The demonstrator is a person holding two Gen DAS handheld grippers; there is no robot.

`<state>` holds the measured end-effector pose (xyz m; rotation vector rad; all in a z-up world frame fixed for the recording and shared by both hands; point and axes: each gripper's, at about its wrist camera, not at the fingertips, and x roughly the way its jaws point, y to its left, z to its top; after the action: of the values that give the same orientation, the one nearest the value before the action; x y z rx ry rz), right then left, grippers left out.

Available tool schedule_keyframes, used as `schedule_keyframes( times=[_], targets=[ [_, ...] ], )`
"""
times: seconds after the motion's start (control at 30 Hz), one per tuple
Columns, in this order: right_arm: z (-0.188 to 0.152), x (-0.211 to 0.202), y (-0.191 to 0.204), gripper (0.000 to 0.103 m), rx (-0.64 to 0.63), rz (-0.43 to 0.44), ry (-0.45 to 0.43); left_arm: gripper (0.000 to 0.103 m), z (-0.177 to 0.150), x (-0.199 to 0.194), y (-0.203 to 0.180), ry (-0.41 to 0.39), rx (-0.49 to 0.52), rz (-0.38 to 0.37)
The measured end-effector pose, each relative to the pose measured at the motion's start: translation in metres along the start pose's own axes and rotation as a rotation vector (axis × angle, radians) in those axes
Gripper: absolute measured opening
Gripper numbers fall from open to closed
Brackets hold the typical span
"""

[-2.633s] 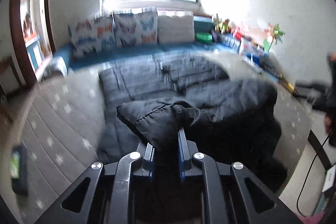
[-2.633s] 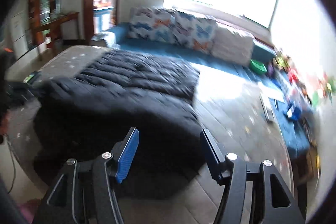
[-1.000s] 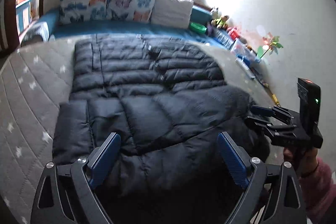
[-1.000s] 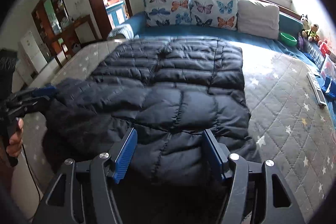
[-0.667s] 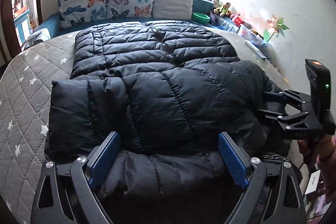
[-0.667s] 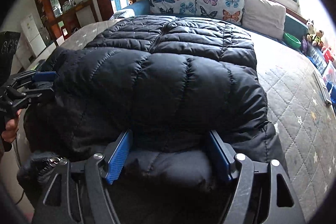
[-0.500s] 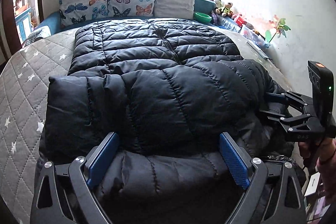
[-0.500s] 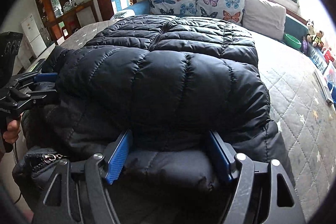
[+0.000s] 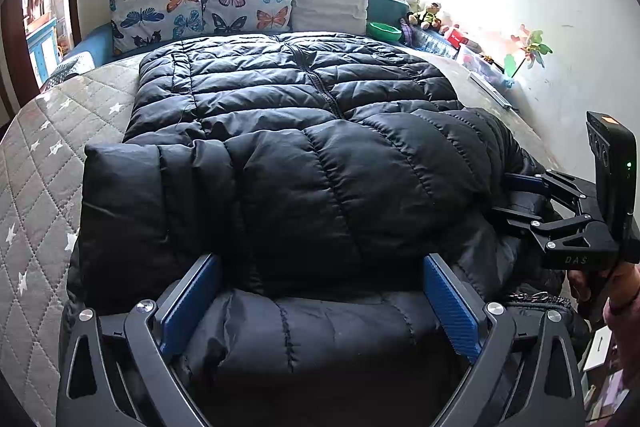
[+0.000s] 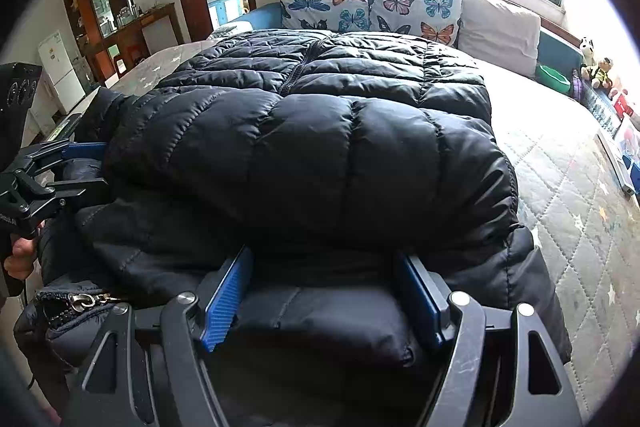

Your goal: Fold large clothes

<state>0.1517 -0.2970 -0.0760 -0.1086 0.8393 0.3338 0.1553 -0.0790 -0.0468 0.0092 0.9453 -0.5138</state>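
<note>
Both grippers sit w/ fingers spread wide at the near edge of the black puffer coat (image 9: 304, 163), each straddling the bottom roll of padding w/o pinching it. The left gripper (image 9: 320, 303) has the near hem bulging up between its blue pads; same w/ the right gripper (image 10: 326, 301), which also shows off to the right in the left wrist view, beside the coat's right flank.

The step in hand looks like getting hold of the near end for the next fold away from the grippers, toward the pillows. To do it well, I'd say: close on the full thickness of the hem, both layers, not just the slippery outer shell, or the top layer will slide off. Keep the two grips level and lift together, since the padding is bulky and springy and will likely puff back open if one side lags. Lay it down flat, then press the air out.

The coat lies on the quilted bed (image 9: 44, 163), straight ahead of both grippers and touching them at the near edge. It's glossy, stitched in fat horizontal baffles, zipper running up the centre of the far part. A thick folded section lies across the near half, on top of the body, so it's already doubled there. Just left of the right gripper a zip pull (image 10: 82, 299) pokes out at the collar or hem, can't tell which. Butterfly pillows (image 9: 200, 3) sit well beyond the far end.
</note>
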Motion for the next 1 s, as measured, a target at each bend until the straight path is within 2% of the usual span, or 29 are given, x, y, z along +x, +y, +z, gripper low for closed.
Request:
schedule_keyframes(
  times=[0.3,0.47,0.6,0.73,0.77,0.87,1.0],
  targets=[
    [0.021,-0.01,0.012,0.08,-0.019,-0.068,0.078,0.103,-0.001,0.0,-0.001,-0.004,0.007,-0.002],
    [0.045,-0.024,0.03,0.08,-0.043,-0.036,0.016,0.103,-0.002,0.001,-0.002,-0.008,0.015,0.003],
    [0.062,-0.007,0.044,0.08,-0.045,-0.021,0.018,0.103,-0.002,0.002,-0.003,-0.008,0.016,0.004],
    [0.057,0.036,0.045,0.084,-0.049,-0.045,0.13,0.103,-0.002,0.002,-0.003,-0.007,0.023,0.006],
    [0.054,0.04,0.045,0.084,-0.06,-0.052,0.129,0.103,-0.003,0.003,-0.004,-0.007,0.028,0.009],
    [0.049,0.044,0.049,0.084,-0.1,-0.081,0.122,0.103,-0.004,0.005,-0.006,-0.007,0.046,0.026],
    [0.053,0.04,0.044,0.084,-0.097,-0.06,0.139,0.103,-0.003,0.006,-0.004,-0.005,0.042,0.024]
  ],
)
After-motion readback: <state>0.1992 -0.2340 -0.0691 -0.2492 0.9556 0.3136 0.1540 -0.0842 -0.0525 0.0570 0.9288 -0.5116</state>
